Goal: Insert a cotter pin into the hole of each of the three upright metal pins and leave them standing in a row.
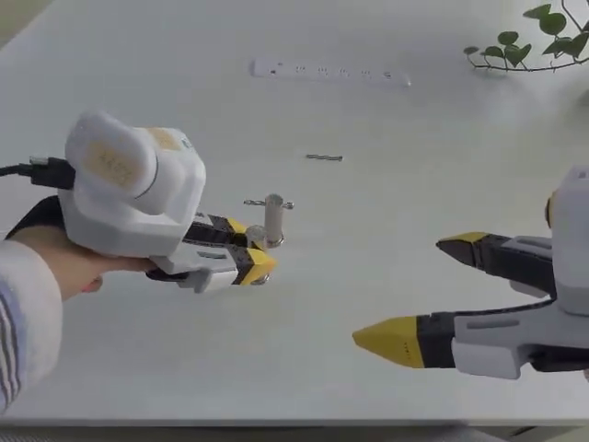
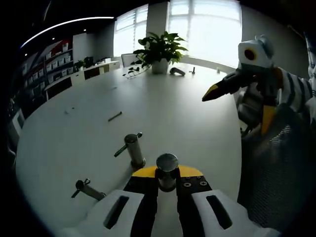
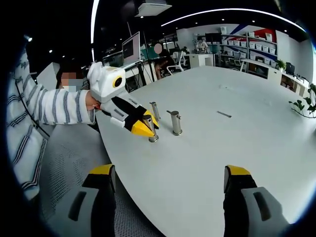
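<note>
Risk starts nearest, at the left claw; its jaws are clamped on a metal pin low on the shaft, with nothing seen through it; a twist of the wrist could turn its hole away or tip it into its neighbours. Just beyond, at 10 o'clock from the clamped one in the left gripper view, a second pin stands with a cotter pin through it; a third pin at 8 o'clock also carries 1; both stand near enough that a sideways swing of that claw would probably knock them over and spoil the row. Right claw hangs spread wide and empty, well apart at 3 o'clock in the head view; it likely has to fetch the loose cotter pin, lying flat on the table at 12 o'clock beyond the pins; thin and low, it may slip from the tips or skid away.
</note>
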Motion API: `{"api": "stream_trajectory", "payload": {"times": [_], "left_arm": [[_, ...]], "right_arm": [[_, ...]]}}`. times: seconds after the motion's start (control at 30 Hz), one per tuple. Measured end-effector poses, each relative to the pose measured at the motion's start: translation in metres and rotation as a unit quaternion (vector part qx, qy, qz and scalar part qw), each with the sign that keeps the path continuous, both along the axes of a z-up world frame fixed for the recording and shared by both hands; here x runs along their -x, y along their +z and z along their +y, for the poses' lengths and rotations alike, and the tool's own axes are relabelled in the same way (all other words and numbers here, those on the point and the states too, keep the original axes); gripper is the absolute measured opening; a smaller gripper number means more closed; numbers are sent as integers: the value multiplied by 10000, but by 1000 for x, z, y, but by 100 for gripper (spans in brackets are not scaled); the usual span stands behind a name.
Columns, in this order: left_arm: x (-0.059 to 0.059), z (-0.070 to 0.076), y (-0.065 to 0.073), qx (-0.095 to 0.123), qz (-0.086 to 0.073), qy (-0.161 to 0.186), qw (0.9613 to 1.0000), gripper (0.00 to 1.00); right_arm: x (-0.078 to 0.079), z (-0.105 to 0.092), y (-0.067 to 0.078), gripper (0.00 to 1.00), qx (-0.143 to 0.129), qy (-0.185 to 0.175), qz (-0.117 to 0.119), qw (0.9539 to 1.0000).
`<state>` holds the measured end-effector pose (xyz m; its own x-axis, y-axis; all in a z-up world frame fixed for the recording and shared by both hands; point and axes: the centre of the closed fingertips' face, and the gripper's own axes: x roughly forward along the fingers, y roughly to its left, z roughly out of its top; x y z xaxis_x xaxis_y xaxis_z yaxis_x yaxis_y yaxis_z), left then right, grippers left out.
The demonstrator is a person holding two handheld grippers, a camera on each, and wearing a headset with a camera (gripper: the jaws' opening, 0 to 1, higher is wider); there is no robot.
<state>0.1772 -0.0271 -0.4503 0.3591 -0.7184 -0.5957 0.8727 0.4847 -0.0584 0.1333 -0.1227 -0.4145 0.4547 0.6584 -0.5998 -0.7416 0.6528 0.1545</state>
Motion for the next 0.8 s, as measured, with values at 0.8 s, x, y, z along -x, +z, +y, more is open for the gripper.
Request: {"api": "stream_trajectory", "payload": {"times": [0.8], "left_arm": [[6,-6,-17,-74,-88,-118,9999,9]], "right_arm": [[5,2,-11,89,34,66,127,9999]]}}
